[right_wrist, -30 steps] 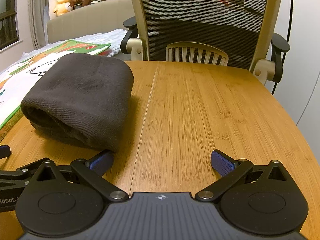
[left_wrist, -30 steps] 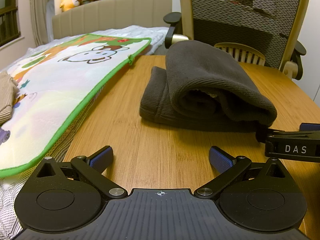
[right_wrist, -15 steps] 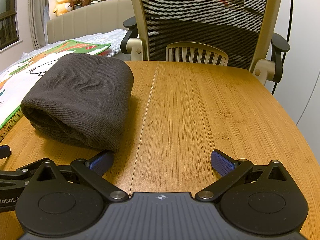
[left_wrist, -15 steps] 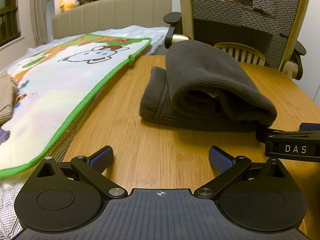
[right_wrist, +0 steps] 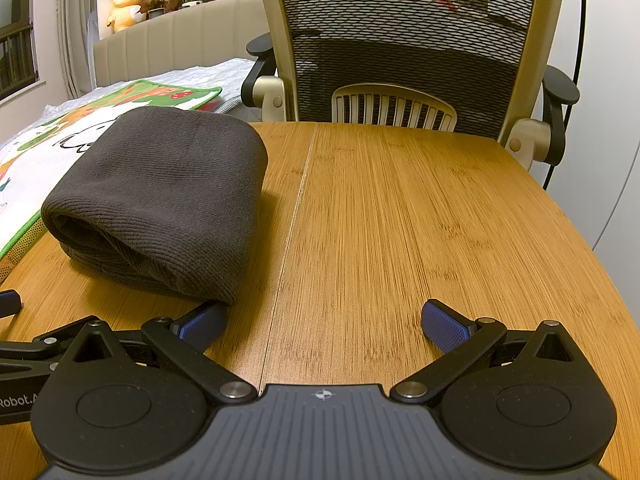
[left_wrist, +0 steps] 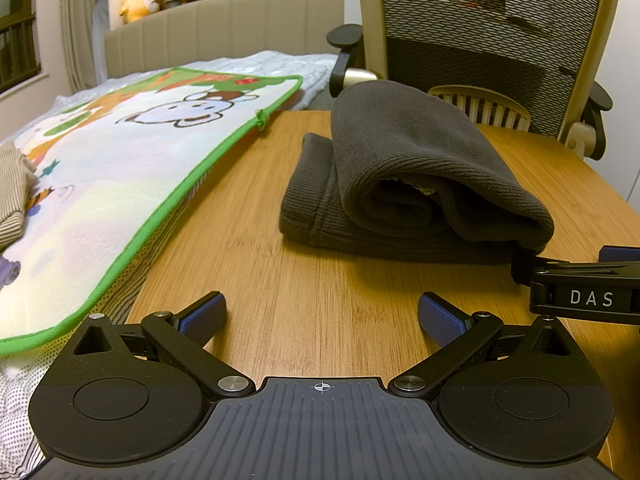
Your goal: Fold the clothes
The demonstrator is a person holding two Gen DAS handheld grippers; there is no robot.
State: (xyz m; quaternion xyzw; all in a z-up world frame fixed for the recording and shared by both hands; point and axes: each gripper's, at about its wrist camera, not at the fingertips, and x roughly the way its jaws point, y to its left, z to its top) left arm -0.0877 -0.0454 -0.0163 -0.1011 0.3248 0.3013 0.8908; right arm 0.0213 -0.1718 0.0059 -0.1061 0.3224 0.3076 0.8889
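One bamboo table point(right_wrist: 420, 220), one mesh chair point(right_wrist: 400, 40) behind. One dark folded garment point(left_wrist: 408, 184) lying left of centre, inner layers hidden. Left gripper point(left_wrist: 320, 316) and right gripper point(right_wrist: 322, 320) both spread wide, holding nothing.

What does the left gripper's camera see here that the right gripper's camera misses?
Only the left view shows the striped cloth lying on the cartoon mat, plus the rolled inner layers of the dark folded garment. Only the right view shows the bare right half of the table and a black cable. Both show the garment, the mesh chair, the bed headboard and open grippers.
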